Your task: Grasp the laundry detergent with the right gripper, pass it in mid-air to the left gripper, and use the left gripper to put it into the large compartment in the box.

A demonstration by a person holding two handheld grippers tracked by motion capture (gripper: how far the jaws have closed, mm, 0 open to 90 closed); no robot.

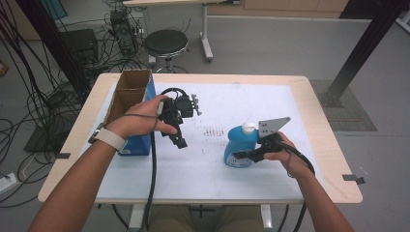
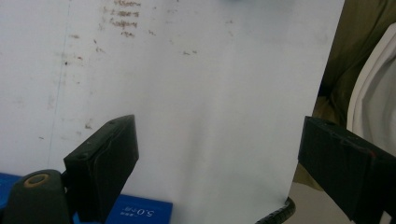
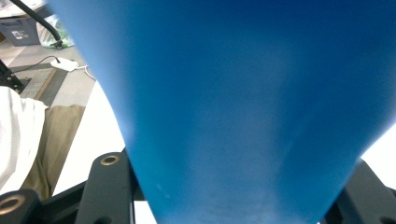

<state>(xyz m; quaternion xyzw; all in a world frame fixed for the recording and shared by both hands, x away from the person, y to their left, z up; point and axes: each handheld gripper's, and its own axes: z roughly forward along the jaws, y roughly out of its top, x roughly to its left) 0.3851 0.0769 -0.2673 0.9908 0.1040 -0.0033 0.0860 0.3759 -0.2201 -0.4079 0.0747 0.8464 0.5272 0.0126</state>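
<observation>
The bottle [image 1: 240, 145] is blue plastic with a white cap, and it stands upright on the white table sheet, at the right of the middle. Its lower body is wide and round. From close, its blue wall [image 3: 243, 107] looks smooth and plain.

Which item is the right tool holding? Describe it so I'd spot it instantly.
Start at the white mat covering the table. On its right half, the right tool clamps a blue bottle. Unlike the open cardboard box at left, it is rounded plastic with a white cap.
</observation>
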